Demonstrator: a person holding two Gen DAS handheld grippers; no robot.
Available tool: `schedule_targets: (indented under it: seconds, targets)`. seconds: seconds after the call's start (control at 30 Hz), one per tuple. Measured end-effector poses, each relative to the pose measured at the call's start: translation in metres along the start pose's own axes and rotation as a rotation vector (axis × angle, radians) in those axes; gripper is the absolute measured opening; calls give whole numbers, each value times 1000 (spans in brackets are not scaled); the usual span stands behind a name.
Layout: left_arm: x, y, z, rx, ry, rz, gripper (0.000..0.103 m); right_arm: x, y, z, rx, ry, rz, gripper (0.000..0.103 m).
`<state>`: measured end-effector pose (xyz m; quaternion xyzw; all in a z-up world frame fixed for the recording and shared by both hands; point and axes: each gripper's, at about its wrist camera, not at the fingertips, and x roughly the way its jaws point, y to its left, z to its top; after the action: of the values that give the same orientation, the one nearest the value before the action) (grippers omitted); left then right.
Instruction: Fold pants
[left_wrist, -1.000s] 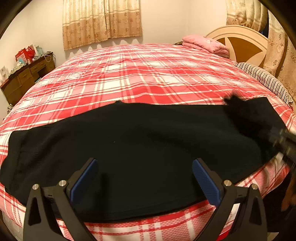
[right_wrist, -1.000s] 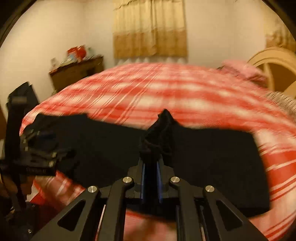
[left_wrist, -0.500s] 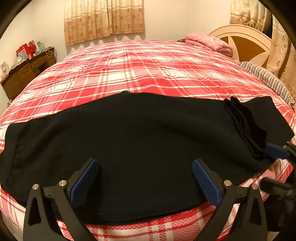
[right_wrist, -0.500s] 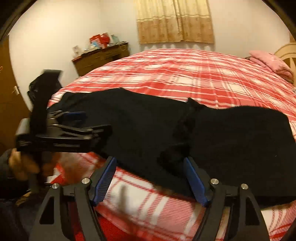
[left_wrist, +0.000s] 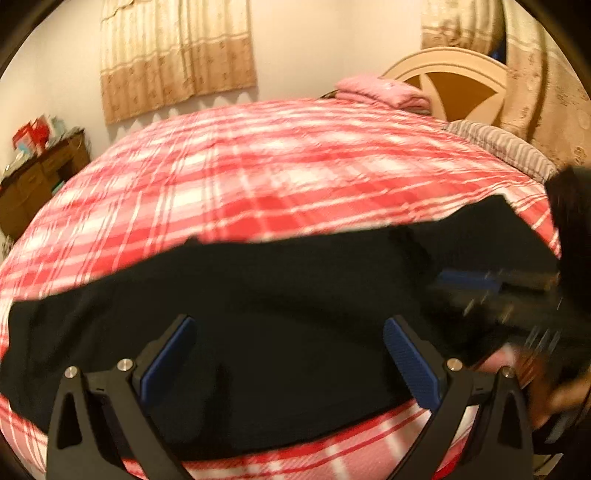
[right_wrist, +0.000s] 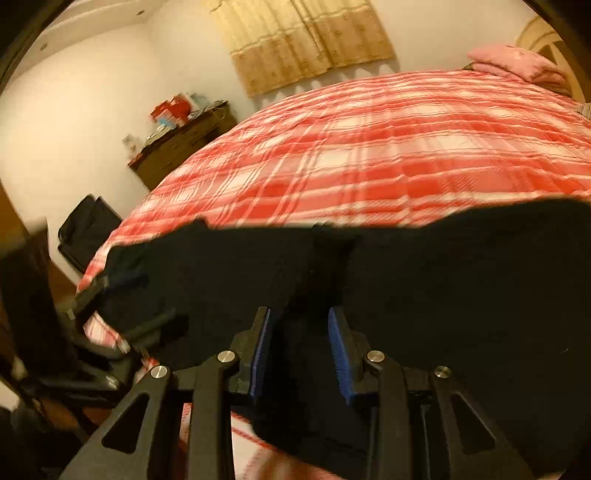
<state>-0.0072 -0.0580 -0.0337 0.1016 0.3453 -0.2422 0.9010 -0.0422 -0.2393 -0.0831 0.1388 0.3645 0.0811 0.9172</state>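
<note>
The black pants (left_wrist: 280, 317) lie spread flat across the near part of the bed (left_wrist: 280, 177), their near hem running just inside the bed's front edge, where a strip of red plaid cover shows below the cloth. Beyond the far edge of the pants the cover is open all the way to the headboard (left_wrist: 458, 77). A raised ridge of black cloth (right_wrist: 328, 258) stands up from the pants in the right wrist view, straight ahead of the right claw (right_wrist: 301, 350).

Around the bed: a folded pink blanket (left_wrist: 384, 92) near the headboard, a striped pillow (left_wrist: 502, 147) at the right edge, a wooden dresser (right_wrist: 184, 144) with red and white clutter against the far wall, curtains (left_wrist: 173, 55) above it, and a dark bag (right_wrist: 88, 229) on the floor by the wall.

The left claw (left_wrist: 291, 354) hangs over the near hem with its blue pads wide apart, gripping nothing, angled down toward the cloth. The right claw has just been closing; its pads stand partway apart with black cloth lying between them, not pressed. It too tilts down at the pants. Each claw shows as a blurred dark shape at the edge of the other's view.
</note>
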Motion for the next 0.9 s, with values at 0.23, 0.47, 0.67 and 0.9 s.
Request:
schedule_targets:
  seconds: [0.23, 0.47, 0.67, 0.9]
  targets:
    - [3, -29, 36, 53, -73, -57, 103, -55, -37, 7, 188, -49, 77, 43]
    - [5, -67, 48, 54, -106, -122, 103, -125, -82, 32, 142, -151, -218, 43]
    - [35, -103, 28, 98, -34, -59, 103, -88, -103, 57, 95, -67, -233, 42]
    - [53, -92, 12, -11, 58, -61, 103, -43, -138, 54, 213, -9, -244, 42]
